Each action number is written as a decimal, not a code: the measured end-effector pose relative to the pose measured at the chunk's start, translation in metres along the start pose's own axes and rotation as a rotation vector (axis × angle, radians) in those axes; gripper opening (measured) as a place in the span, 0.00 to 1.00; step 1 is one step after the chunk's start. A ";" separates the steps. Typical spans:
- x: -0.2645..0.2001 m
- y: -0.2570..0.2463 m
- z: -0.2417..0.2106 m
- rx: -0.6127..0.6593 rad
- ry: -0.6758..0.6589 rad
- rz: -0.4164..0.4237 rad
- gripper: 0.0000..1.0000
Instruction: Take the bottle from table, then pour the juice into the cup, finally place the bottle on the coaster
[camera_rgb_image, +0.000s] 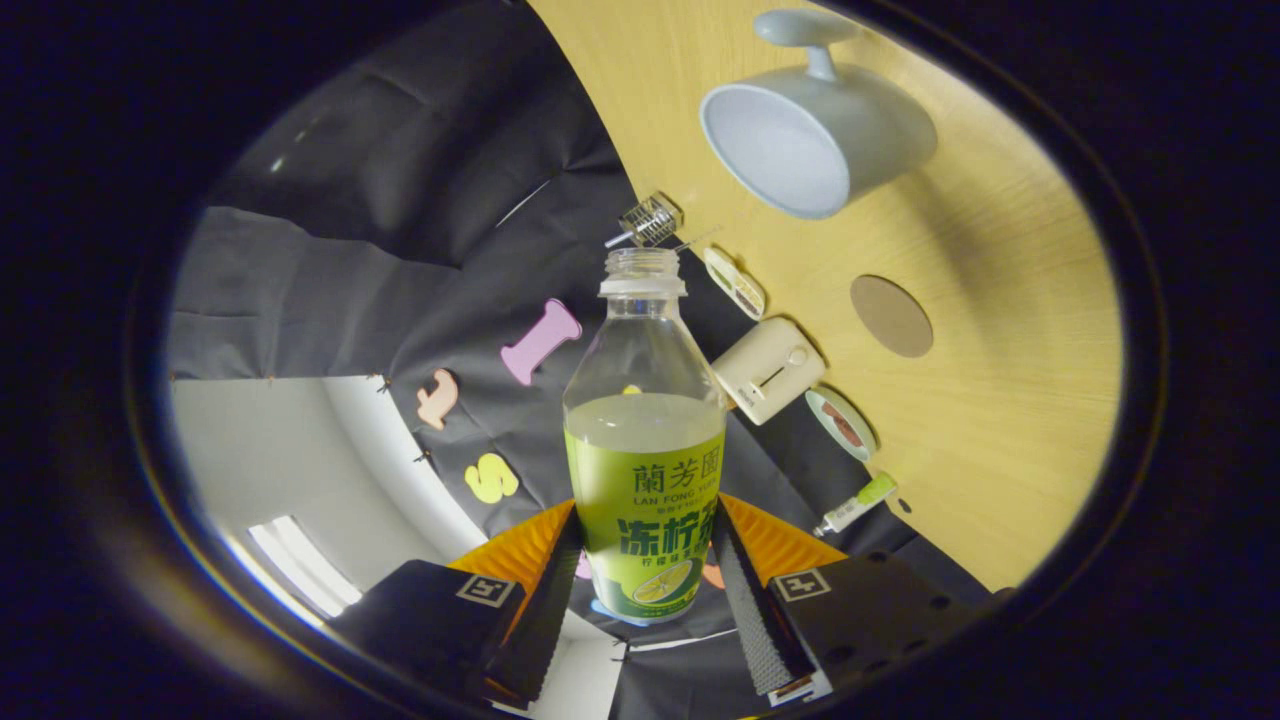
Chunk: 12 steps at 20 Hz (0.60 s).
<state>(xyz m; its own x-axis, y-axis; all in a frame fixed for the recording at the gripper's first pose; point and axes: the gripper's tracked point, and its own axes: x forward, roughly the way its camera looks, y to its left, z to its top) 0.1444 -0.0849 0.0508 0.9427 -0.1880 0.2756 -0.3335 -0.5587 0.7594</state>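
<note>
Gripper (645, 575): closed on the bottle (645, 450), a finger pressing each side of the labelled lower body.
Bottle: uncapped, neck open, pale juice filling about the lower half; held off the desk (1020, 420), pointing along the fingers, view rolled hard so the desk stands to the right.
Cup (815, 140): pale mug with handle, on the desk, mouth in view and looking empty; well beyond the bottle neck and off to its right.
Coaster (891, 316): round brown disc on the desk, nearer than the cup, bare.
Step, judged: bottle lifted, tilt toward the cup begun or about to; pour not yet made.
Risk, spill: neck not over the cup rim; more tilt from here likely sends juice onto the desk or the wall cloth.
Risk, slip: smooth label film under the fingers; weight of liquid shifting to the neck could twist the bottle in the grip.
Risk, knock: small things close by, toaster-like box (768, 368), small dish (842, 424), tube (856, 503).
Surface: light wood-grain desk, smooth, flat.
Room: black cloth wall behind, white wall and a bright strip beyond.
</note>
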 end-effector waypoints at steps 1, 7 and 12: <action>0.002 0.000 -0.002 -0.008 0.002 -0.005 0.78; -0.001 -0.009 -0.004 -0.137 0.020 -0.049 0.78; -0.015 -0.029 -0.001 -0.356 0.037 -0.155 0.78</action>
<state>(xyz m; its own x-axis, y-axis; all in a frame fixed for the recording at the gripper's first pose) 0.1402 -0.0648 0.0251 0.9834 -0.0902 0.1577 -0.1762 -0.2616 0.9489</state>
